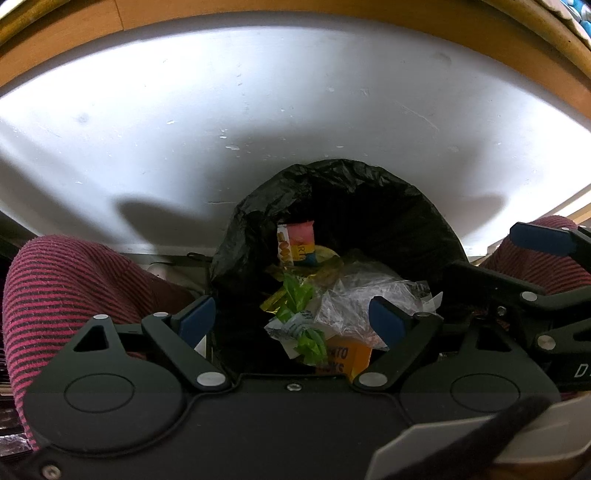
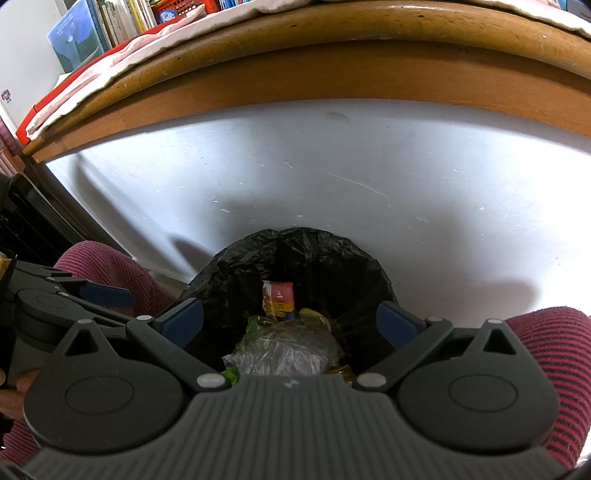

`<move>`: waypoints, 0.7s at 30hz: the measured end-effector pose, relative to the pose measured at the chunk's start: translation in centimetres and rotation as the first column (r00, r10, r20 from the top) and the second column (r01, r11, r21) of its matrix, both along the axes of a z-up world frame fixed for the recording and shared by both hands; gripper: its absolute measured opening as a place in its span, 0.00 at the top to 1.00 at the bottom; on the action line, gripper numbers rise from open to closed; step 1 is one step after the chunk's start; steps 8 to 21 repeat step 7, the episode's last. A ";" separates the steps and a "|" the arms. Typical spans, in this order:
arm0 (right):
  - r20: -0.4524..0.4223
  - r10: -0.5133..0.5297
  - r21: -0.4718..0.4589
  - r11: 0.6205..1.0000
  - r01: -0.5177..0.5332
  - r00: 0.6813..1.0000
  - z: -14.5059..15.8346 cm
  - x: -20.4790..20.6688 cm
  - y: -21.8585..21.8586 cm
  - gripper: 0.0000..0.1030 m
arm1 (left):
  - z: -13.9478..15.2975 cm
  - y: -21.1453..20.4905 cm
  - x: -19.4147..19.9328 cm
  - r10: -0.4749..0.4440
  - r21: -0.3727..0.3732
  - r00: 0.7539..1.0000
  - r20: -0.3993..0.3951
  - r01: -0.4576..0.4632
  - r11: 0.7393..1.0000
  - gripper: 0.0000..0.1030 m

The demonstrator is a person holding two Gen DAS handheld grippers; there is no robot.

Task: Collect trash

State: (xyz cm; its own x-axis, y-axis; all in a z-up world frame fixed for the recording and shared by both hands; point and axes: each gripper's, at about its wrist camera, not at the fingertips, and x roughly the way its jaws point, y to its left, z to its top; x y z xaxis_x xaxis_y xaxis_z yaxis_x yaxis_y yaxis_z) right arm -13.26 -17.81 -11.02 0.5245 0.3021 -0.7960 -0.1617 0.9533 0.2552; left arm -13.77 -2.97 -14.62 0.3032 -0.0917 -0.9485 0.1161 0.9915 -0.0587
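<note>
A bin lined with a black bag point(image 1: 369, 206) point(image 2: 314, 254) stands below both grippers, between a person's knees. Inside lie a pink and yellow wrapper point(image 1: 295, 242) point(image 2: 279, 297), crumpled clear plastic point(image 1: 369, 291) point(image 2: 284, 350), a green wrapper point(image 1: 299, 295) and an orange packet point(image 1: 347, 360). My left gripper point(image 1: 291, 319) hangs open over the bin mouth with nothing between its blue pads. My right gripper point(image 2: 290, 325) is open above the same bin, also holding nothing. The right gripper's fingers point(image 1: 543, 240) show at the right edge of the left wrist view.
The person's knees in red and black striped fabric point(image 1: 74, 288) point(image 2: 554, 343) flank the bin. A white panel point(image 1: 258, 110) under a wooden table edge point(image 2: 332, 70) rises behind it. Books point(image 2: 110, 22) and a cloth lie on the table at the upper left.
</note>
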 end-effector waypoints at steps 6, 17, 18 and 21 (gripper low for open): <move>0.002 -0.004 0.001 1.000 0.004 1.000 0.1 -0.1 -0.1 0.00 | 0.3 0.2 0.0 -0.005 -0.005 1.000 0.014 0.005 1.000 0.13; 0.003 -0.005 0.001 1.000 0.005 1.000 0.2 -0.1 0.0 0.00 | 0.4 0.2 0.0 -0.005 -0.002 1.000 0.017 0.005 1.000 0.13; 0.003 -0.005 0.001 1.000 0.005 1.000 0.2 -0.1 0.0 0.00 | 0.4 0.2 0.0 -0.005 -0.002 1.000 0.017 0.005 1.000 0.13; 0.003 -0.005 0.001 1.000 0.005 1.000 0.2 -0.1 0.0 0.00 | 0.4 0.2 0.0 -0.005 -0.002 1.000 0.017 0.005 1.000 0.13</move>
